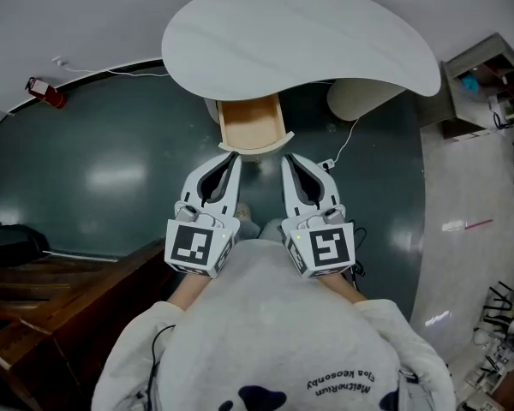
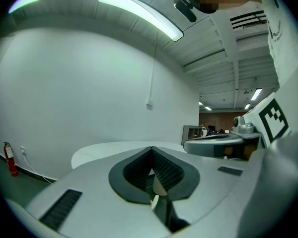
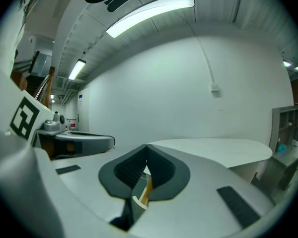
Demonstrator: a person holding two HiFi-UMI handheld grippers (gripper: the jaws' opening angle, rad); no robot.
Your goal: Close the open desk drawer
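Just ahead of the tips of both grippers, the desk drawer (image 1: 250,120) is seen pulled out from under the white desk top (image 1: 300,32), with its pale wooden inside turned up to the head view. Its front edge is faced by the left gripper (image 1: 233,157) towards the left end and by the right gripper (image 1: 286,157) towards the right end. Whether either tip touches the wood cannot be told.

In the left gripper view the jaws of the left gripper (image 2: 151,148) are pressed together at the tips with nothing clamped between them. The right gripper (image 3: 147,146) is likewise closed and empty in its own view, and a strip of the wood is glimpsed below its ribbed pads. The two grippers are held side by side, near each other and almost level.

A marker cube (image 1: 199,247) is carried behind the left jaws, and a second cube (image 1: 325,248) behind the right. Behind both, a grey sweatshirt (image 1: 274,332) is worn by the person. A dark green floor (image 1: 111,144) is spread beneath the grippers. Far off to the left gripper's left a red fire extinguisher (image 1: 47,92) is set by the wall. A white cable (image 1: 347,139) is trailed just right of the right gripper.
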